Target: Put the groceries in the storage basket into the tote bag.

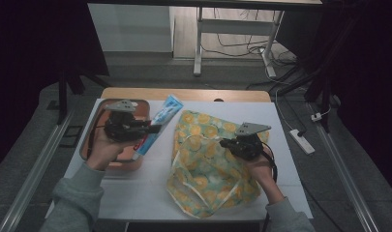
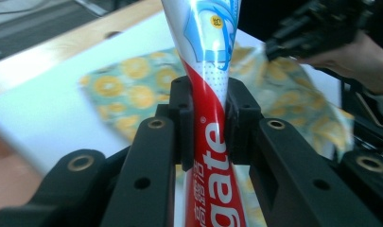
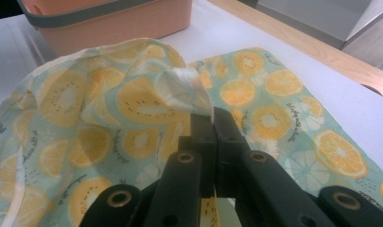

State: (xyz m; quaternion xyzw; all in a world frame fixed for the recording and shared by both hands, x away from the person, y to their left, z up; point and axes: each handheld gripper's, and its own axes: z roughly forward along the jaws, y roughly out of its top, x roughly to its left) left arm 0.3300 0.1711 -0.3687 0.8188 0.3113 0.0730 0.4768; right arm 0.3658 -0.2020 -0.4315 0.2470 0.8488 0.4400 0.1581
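Note:
My left gripper is shut on a red, white and blue toothpaste tube, held in the air above the peach basket at the table's left. In the left gripper view the pads squeeze the tube at its middle, flat end pointing away. My right gripper is shut on a fold of the lemon-print fabric bag, which lies on the white table at centre right. The right gripper view has a lifted edge of the bag pinched between the closed jaws.
The peach basket with a grey rim stands beyond the bag in the right gripper view. A wooden strip runs along the table's far edge. Desk legs and cables lie on the floor behind.

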